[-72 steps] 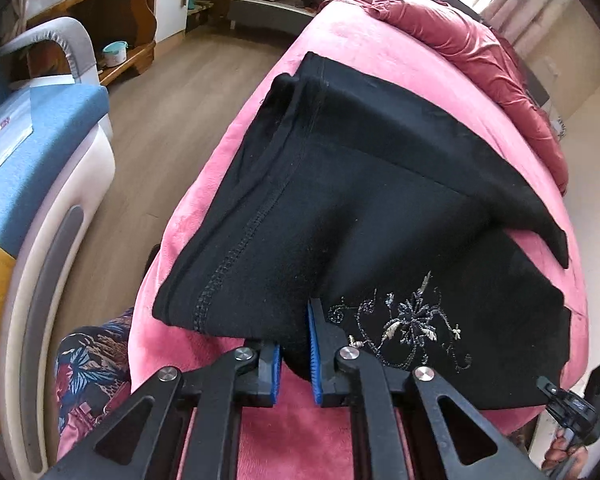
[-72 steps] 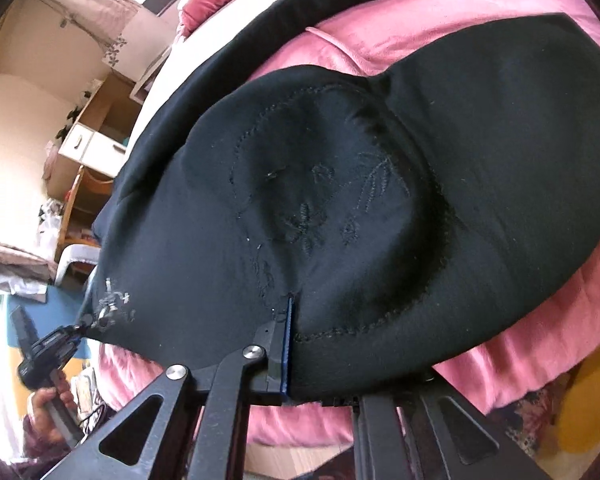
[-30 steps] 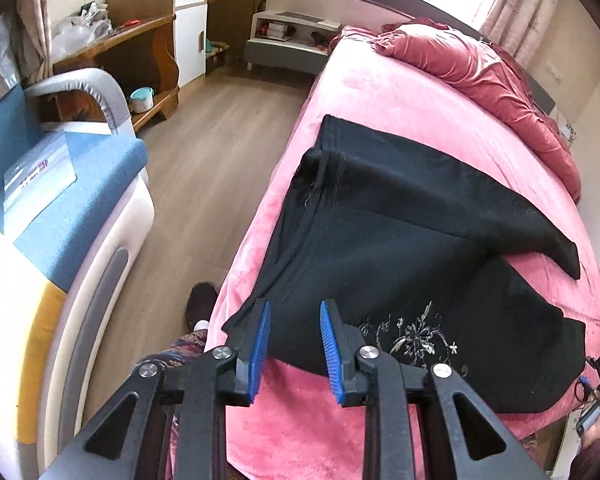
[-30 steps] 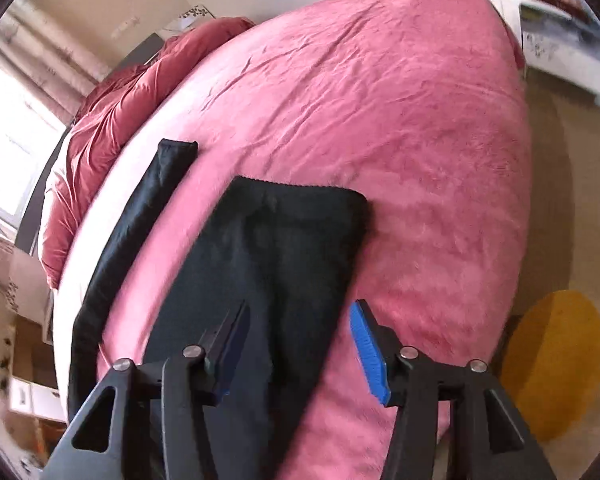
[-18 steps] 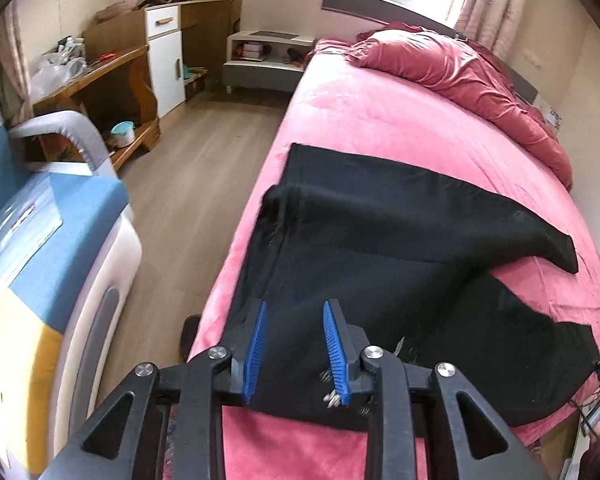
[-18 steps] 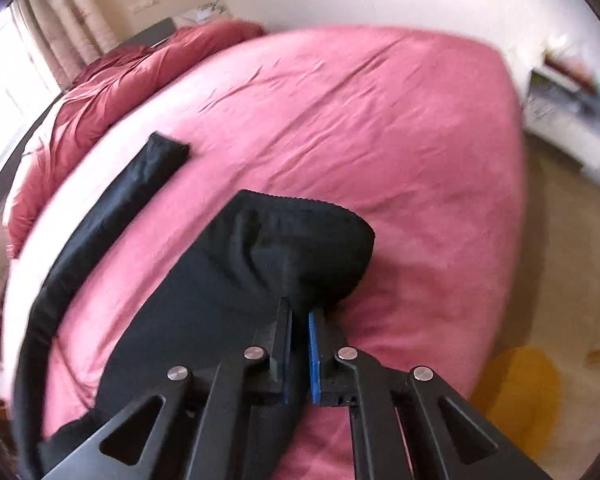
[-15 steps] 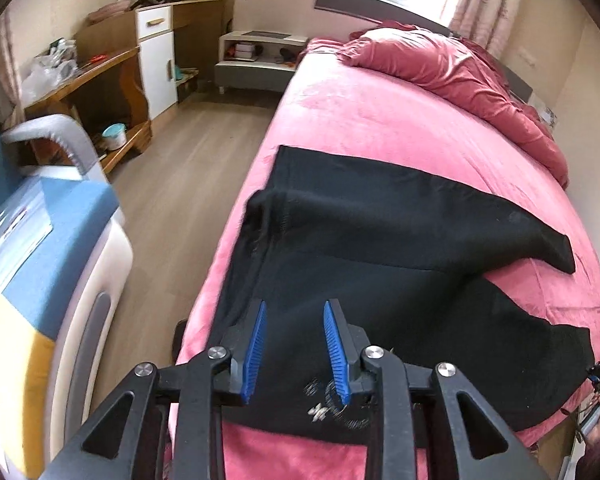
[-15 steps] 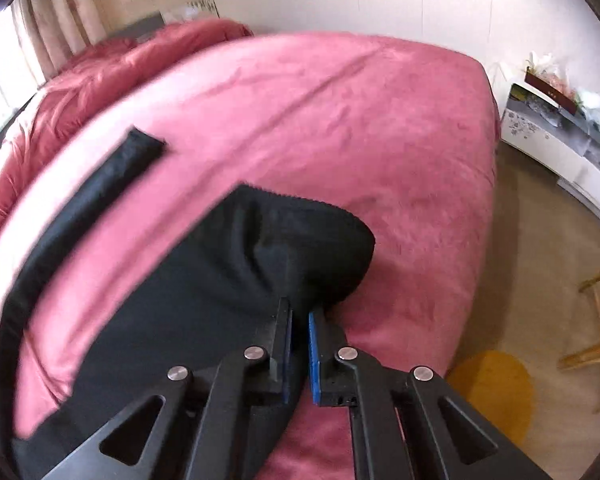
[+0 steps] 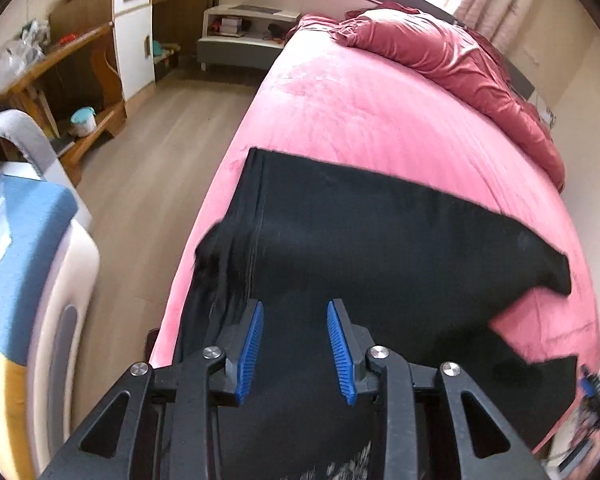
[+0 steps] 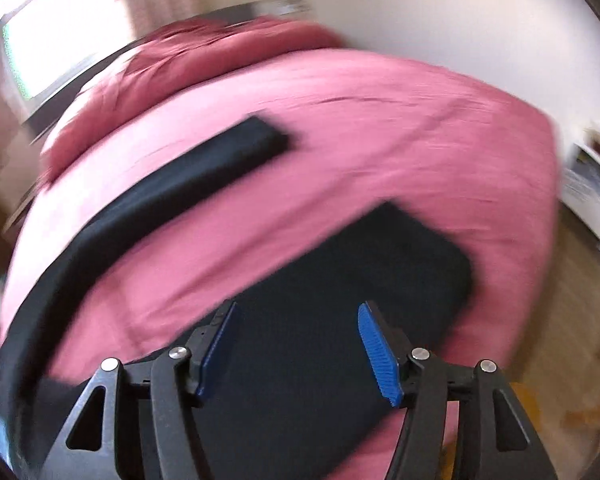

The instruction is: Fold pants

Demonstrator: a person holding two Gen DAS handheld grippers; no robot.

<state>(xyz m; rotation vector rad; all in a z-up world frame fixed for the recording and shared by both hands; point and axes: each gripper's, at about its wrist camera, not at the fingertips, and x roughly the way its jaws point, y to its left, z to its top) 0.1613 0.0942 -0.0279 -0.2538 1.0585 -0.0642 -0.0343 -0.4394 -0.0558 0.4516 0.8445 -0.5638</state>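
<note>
Released half a second ago from a clenched grip on the trouser hem, the right tool (image 10: 298, 346) now hangs with its blue pads spread wide above the black pants (image 9: 380, 248), gripping nothing. Its view is smeared with motion blur. Left tool (image 9: 295, 350) also stands released, as before, its blue pads apart over the dark cloth near the waist end, holding nothing.

Pants lie spread across the pink bed (image 9: 360, 100), close to its near edge, long axis running from the waistband at the floor-side edge across toward the far side. Both legs point away from the waistband and splay apart, with a wedge of pink cover showing between them.

Left wrist view takes in the waistband, bunched and ruffled at the bed's edge, plus a patch of pale embroidery at the bottom of the frame. It also shows the wood floor (image 9: 160, 168), a wooden shelf unit (image 9: 60, 76) by the wall, a white cabinet (image 9: 134, 36) and a crumpled red quilt (image 9: 452, 64) at the head of the bed.

Right wrist view shows what the left cannot: the squared hem of the nearer leg lying flat just beyond the pads, and the far leg as a narrow dark band stretching up the bed toward a bright window (image 10: 56, 40).
</note>
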